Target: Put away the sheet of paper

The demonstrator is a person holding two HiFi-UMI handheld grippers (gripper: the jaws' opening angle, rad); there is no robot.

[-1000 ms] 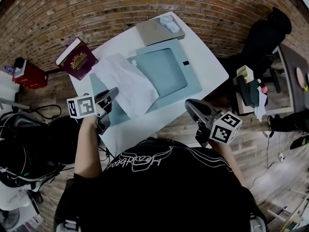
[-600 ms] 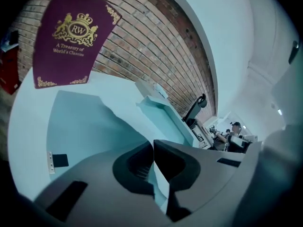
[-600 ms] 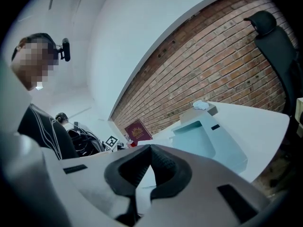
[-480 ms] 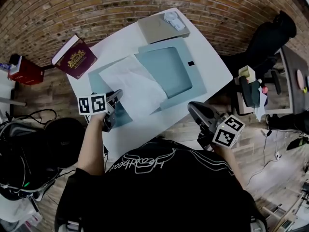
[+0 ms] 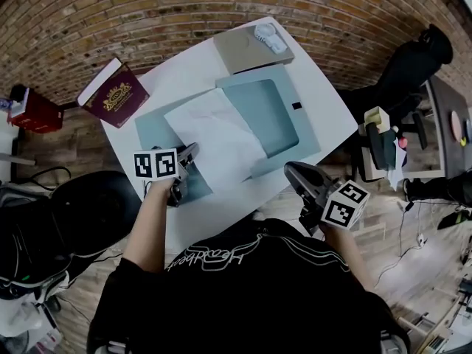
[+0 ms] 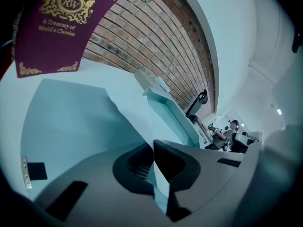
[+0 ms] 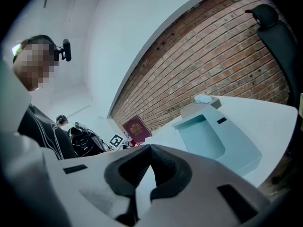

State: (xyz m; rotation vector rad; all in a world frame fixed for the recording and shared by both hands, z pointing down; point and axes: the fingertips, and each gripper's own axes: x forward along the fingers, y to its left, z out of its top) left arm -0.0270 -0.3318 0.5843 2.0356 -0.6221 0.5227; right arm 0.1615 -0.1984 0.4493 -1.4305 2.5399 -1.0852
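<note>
The sheet of paper (image 5: 217,139) lies creased across the open teal folder (image 5: 274,105) in the middle of the table (image 5: 184,68). My left gripper (image 5: 192,152) is pressed together at the sheet's near-left corner; I can't tell if it nips the edge. My right gripper (image 5: 290,170), closed and empty, is off the table's near edge. I'd square the sheet inside the folder's borders first.

Bare table (image 5: 221,201) nearside; book (image 5: 116,94) blocks the far-left corner.

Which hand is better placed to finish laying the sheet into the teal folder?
Left. The left gripper is over the table, shut on the near edge of the sheet of paper above the teal folder. The right gripper hangs shut and empty at the table's front edge.
</note>
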